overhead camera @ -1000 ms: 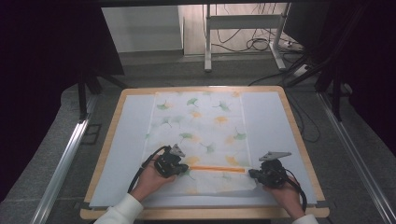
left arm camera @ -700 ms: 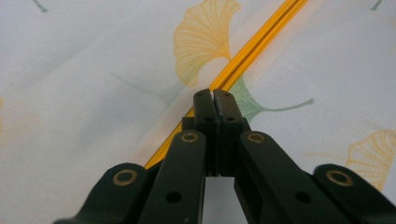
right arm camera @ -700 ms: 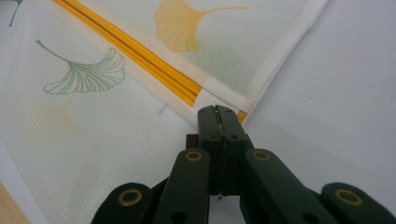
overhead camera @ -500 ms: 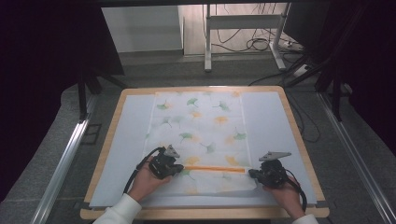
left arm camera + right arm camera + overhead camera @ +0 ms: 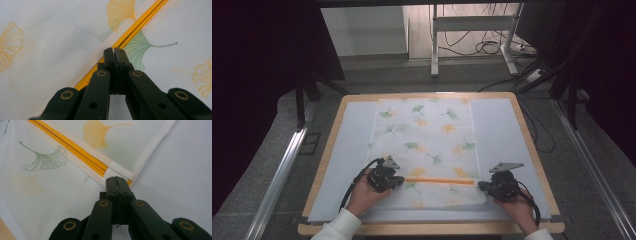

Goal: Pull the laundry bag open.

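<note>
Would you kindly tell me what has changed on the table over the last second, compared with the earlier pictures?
Almost nothing. The left gripper has edged slightly toward the table's left edge along the orange strip; otherwise it stays shut at that strip's left end. The right gripper remains shut at the strip's right end, by the edge of the ginkgo-print cloth. The cloth lies flat as before.

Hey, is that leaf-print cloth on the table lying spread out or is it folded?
Folded at its near end. The cloth lies flat across the table, but its near edge is doubled back along the orange stripe, the overlapping hemmed layer visible in the right tool view.
</note>
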Tool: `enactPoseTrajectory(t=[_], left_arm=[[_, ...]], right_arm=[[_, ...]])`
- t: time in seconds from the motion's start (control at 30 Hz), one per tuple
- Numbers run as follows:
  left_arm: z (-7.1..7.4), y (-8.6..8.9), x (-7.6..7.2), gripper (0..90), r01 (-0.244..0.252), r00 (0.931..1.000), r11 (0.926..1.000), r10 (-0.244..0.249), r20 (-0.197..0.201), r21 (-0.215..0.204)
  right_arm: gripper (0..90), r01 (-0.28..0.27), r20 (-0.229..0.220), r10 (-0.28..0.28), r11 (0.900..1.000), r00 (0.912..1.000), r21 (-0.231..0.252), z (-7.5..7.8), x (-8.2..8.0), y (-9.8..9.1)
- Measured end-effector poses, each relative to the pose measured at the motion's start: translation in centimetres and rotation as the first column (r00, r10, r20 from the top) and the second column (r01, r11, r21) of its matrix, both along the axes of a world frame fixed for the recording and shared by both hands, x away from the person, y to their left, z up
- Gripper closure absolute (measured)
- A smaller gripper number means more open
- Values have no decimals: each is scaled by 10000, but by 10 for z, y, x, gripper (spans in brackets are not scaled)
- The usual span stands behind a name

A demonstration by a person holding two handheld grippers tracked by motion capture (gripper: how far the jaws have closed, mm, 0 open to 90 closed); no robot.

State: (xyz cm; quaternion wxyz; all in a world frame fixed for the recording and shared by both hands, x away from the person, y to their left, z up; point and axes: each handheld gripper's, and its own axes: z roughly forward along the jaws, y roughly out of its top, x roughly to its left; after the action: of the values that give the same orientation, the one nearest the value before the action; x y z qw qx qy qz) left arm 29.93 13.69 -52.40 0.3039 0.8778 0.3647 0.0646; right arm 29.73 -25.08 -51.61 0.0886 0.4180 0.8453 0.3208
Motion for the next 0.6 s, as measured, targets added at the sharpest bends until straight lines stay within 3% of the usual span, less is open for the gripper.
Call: enactPoseTrajectory(t=[0.6], left_arm=[[-1, 25, -4, 900, -542, 9985, 9985, 542, -53, -1]], right_arm=[[895, -4, 9, 4, 10000, 10000, 3, 0, 0, 0]])
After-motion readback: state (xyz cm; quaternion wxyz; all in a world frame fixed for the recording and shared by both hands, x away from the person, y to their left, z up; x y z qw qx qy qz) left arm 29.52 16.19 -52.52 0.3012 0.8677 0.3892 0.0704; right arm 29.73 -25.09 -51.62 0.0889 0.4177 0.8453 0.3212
